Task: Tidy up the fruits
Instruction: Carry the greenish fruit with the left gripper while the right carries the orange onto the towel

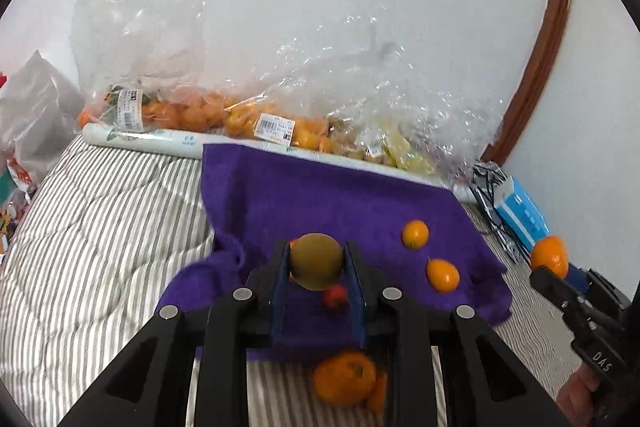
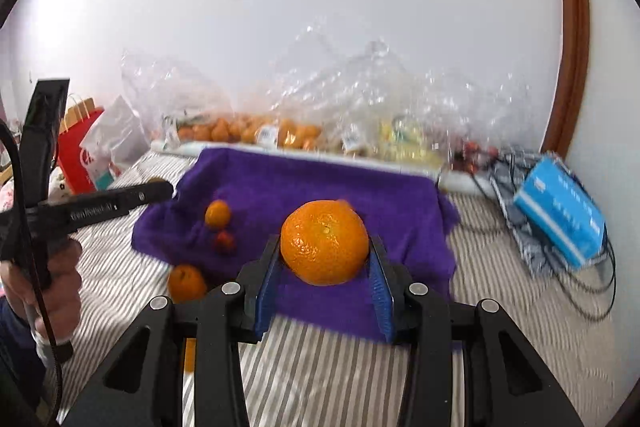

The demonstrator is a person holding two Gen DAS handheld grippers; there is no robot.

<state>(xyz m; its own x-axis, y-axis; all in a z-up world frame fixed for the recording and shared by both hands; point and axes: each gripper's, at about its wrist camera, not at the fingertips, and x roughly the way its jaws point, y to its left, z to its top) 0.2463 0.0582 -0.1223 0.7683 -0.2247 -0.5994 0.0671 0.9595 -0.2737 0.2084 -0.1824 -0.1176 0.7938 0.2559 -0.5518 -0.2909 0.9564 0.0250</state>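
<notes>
My left gripper (image 1: 316,259) is shut on a brown kiwi (image 1: 316,261) and holds it above the purple towel (image 1: 320,195). My right gripper (image 2: 325,247) is shut on a large mandarin (image 2: 324,242) above the same towel (image 2: 312,183). In the left wrist view the right gripper (image 1: 560,275) shows at the far right with its mandarin (image 1: 550,255). Two small kumquats (image 1: 415,234) (image 1: 443,275) and a small red fruit (image 1: 335,295) lie on the towel. Another mandarin (image 1: 345,377) lies on the striped bedding by the towel's near edge.
Clear plastic bags of oranges (image 1: 192,111) and yellow fruit (image 1: 400,147) line the wall. A blue tissue box (image 2: 560,215) and black cables (image 2: 520,187) lie at the right. A red paper bag (image 2: 80,151) and a white bag (image 1: 36,107) stand at the left. Striped bedding (image 1: 100,227) covers the surface.
</notes>
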